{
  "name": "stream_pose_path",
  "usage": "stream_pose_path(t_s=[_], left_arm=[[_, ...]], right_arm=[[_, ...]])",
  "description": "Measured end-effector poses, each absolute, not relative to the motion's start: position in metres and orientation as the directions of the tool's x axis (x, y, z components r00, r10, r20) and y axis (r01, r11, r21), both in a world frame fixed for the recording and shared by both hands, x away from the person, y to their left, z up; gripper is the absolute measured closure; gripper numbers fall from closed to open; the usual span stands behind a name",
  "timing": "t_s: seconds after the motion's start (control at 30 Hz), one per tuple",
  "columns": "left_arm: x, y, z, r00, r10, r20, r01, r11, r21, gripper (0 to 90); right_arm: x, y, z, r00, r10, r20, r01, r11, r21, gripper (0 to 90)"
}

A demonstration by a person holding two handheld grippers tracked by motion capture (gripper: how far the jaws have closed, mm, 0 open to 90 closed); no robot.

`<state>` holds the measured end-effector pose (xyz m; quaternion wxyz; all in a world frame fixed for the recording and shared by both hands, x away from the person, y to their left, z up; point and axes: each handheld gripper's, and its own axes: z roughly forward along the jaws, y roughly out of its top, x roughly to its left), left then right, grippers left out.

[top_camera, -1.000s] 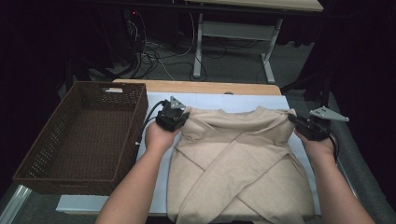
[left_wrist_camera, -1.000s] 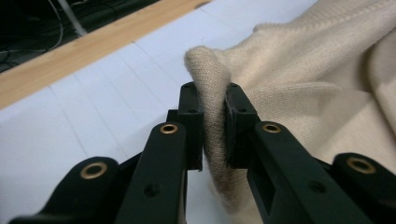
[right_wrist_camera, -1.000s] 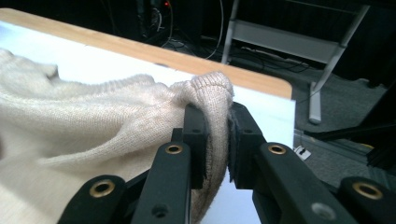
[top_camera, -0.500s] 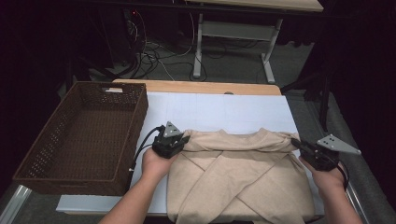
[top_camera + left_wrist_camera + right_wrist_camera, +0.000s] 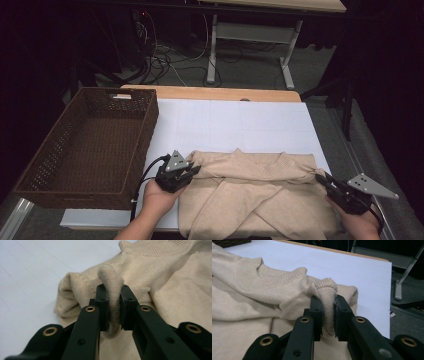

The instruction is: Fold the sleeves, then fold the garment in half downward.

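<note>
You've got a brown wicker basket sitting at the left of the frame, on the white-topped bench, with tangled cables on the floor up top.

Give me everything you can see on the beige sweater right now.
The beige sweater is a soft knit with a ribbed neckline, lying on the white table top at its near edge, right of the wicker basket. Its sleeves cross over the front, and its top edge is bunched into a roll. The left gripper is shut on a pinch of knit at one top corner, the right gripper on the other. Its near edge is cut off in the high view.
</note>
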<state>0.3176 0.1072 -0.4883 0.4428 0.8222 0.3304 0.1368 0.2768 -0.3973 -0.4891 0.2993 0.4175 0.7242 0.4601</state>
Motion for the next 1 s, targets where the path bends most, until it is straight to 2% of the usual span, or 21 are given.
stream_pose_path(t_s=[0.33,0.83,1.0], left_arm=[[0.282,0.115,-0.488,0.785,0.614,-0.078,0.401,-0.409,0.820,77.0],[0.260,0.122,-0.497,0.804,0.581,-0.128,0.425,-0.411,0.806,76.9],[0.247,0.125,-0.501,0.817,0.566,-0.110,0.414,-0.443,0.795,76.8]], right_arm=[[0.237,-0.401,-0.494,-0.497,0.867,-0.037,0.338,0.233,0.912,80.7],[0.212,-0.404,-0.504,-0.508,0.861,-0.015,0.383,0.241,0.892,80.3],[0.204,-0.403,-0.505,-0.510,0.860,-0.009,0.390,0.241,0.889,80.1]])
